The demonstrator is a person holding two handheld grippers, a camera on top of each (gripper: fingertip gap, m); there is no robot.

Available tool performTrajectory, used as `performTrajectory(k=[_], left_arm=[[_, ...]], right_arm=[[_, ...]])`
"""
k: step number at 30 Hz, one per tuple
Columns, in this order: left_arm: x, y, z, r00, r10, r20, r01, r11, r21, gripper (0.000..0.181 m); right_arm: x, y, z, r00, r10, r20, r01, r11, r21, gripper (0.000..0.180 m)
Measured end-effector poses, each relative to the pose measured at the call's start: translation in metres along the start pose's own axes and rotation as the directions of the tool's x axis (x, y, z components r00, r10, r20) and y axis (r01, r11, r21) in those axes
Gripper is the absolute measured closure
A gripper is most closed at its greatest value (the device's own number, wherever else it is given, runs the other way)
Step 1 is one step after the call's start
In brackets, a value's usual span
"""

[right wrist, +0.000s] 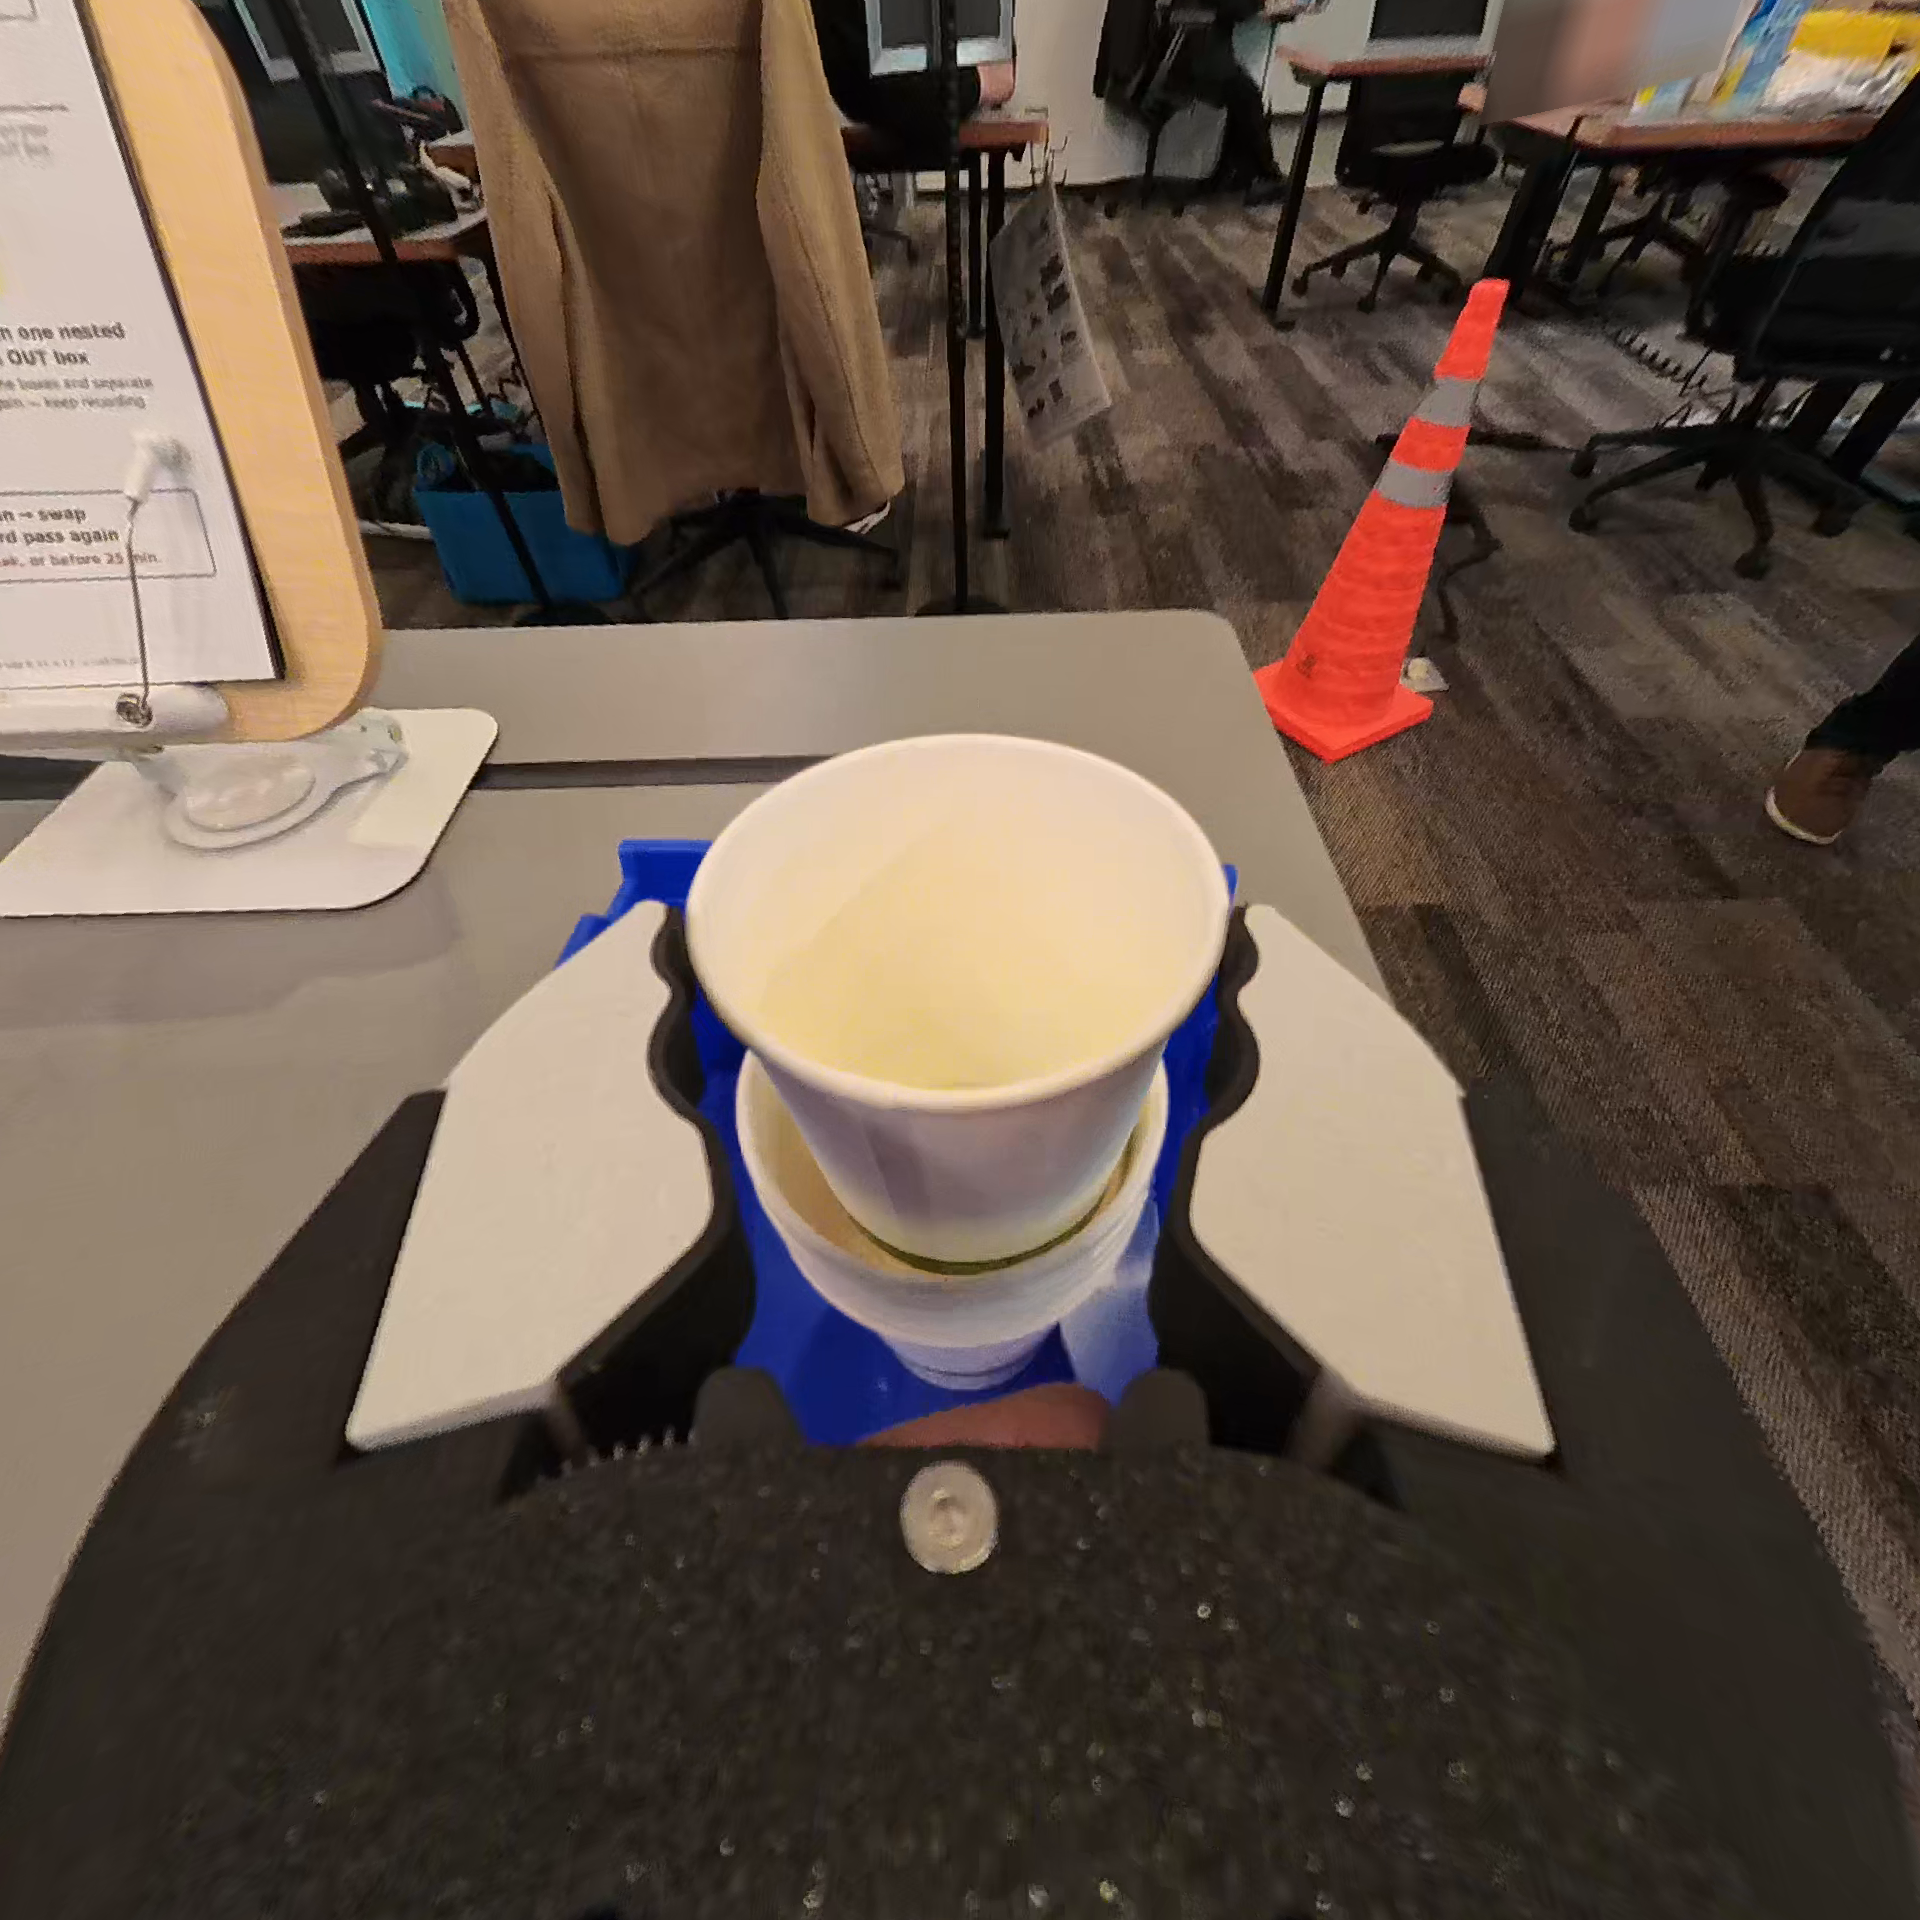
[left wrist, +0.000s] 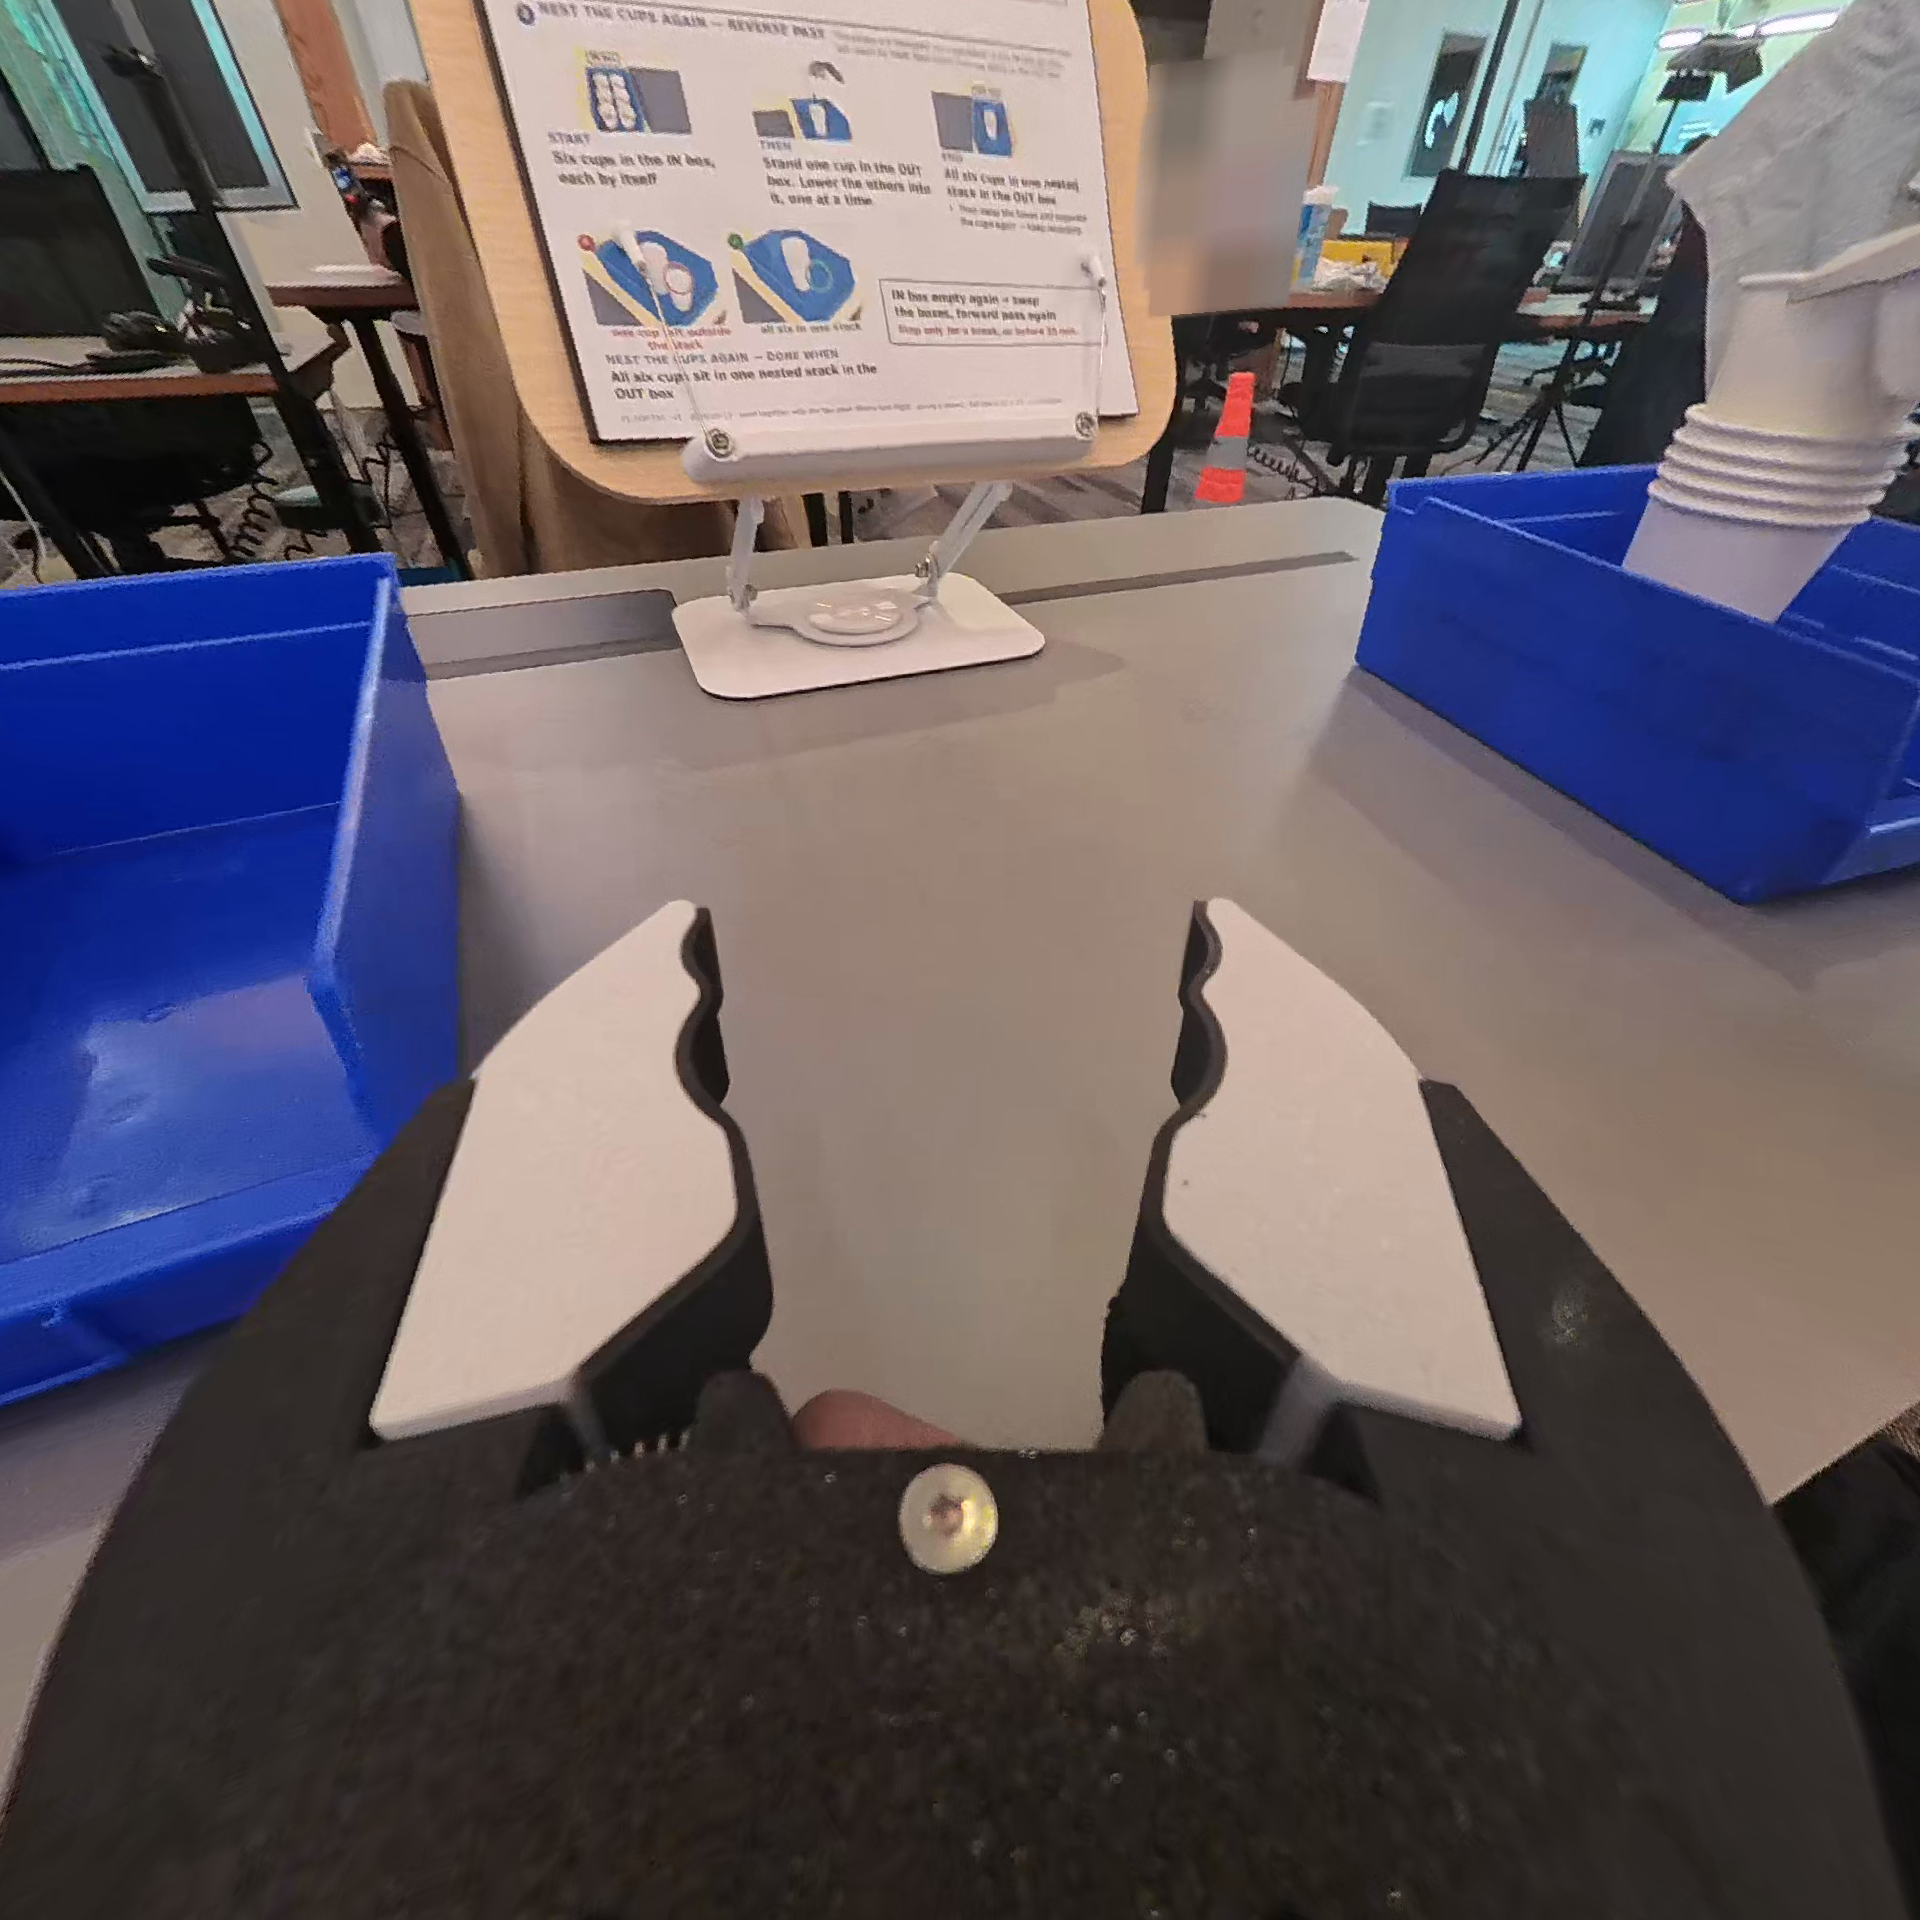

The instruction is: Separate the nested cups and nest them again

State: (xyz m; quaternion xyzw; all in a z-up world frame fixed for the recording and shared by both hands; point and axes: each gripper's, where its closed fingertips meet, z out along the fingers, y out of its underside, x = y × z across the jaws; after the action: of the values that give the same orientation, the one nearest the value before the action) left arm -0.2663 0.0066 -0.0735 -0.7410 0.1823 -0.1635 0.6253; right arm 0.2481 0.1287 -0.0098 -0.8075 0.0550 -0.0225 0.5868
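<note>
A stack of white paper cups [right wrist: 935, 1309] stands tilted in the right blue bin [right wrist: 810, 1340]. My right gripper [right wrist: 956, 935] is shut on the top white cup [right wrist: 966, 1153] at its rim, and the cup is partly raised out of the stack. In the left wrist view the same stack [left wrist: 1745, 488] leans in the right blue bin [left wrist: 1621, 707], with the top cup [left wrist: 1756, 353] held by the right gripper [left wrist: 1860, 270]. My left gripper [left wrist: 951, 935] is open and empty over the grey table [left wrist: 935, 831], between the bins. The left blue bin [left wrist: 208, 935] shows no cups.
An instruction board on a white stand [left wrist: 862, 644] sits at the table's back middle. The table's right edge is close to the right bin, with an orange cone [right wrist: 1371, 561] on the floor beyond it. Desks and chairs stand behind.
</note>
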Motion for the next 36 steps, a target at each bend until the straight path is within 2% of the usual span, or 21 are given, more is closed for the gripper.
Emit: performTrajectory(k=[8,16,22,26,28,32,34,36], left_arm=[[0.005,0.004,0.002,1.000,0.008,-0.012,-0.008,1.000,-0.016,0.097],[0.022,0.005,0.002,0.996,-0.009,-0.089,0.007,1.000,-0.022,0.095],[0.026,0.009,0.003,0.996,0.031,-0.081,-0.034,0.999,-0.038,0.095],[0.020,0.018,0.006,0.998,0.040,-0.045,-0.044,0.995,-0.084,0.095],[0.012,0.023,0.007,1.000,0.016,-0.007,-0.017,0.993,-0.114,0.095],[-0.005,0.021,0.002,0.996,-0.014,0.091,0.023,0.995,-0.098,0.096],[-0.011,0.017,-0.003,0.990,-0.005,0.139,0.016,0.997,-0.076,0.098],[-0.013,0.017,-0.006,0.987,-0.012,0.159,0.023,0.997,-0.069,0.098]], right_arm=[[-0.001,0.032,0.002,0.999,0.031,0.041,-0.027,0.995,-0.099,0.084],[-0.004,0.048,-0.004,0.995,-0.014,0.094,0.030,0.985,-0.171,0.086],[-0.003,0.053,-0.006,0.989,-0.076,0.124,0.102,0.969,-0.226,0.086],[-0.006,0.038,-0.026,0.987,-0.141,0.078,0.152,0.977,-0.151,0.086],[-0.034,0.025,-0.050,0.984,-0.138,0.109,0.142,0.989,-0.030,0.088],[-0.133,0.030,-0.103,0.942,-0.056,0.331,-0.002,0.985,0.173,0.091],[-0.178,0.050,-0.118,0.908,-0.035,0.417,-0.047,0.982,0.185,0.091],[-0.208,0.072,-0.124,0.901,-0.042,0.431,-0.041,0.983,0.181,0.091]])
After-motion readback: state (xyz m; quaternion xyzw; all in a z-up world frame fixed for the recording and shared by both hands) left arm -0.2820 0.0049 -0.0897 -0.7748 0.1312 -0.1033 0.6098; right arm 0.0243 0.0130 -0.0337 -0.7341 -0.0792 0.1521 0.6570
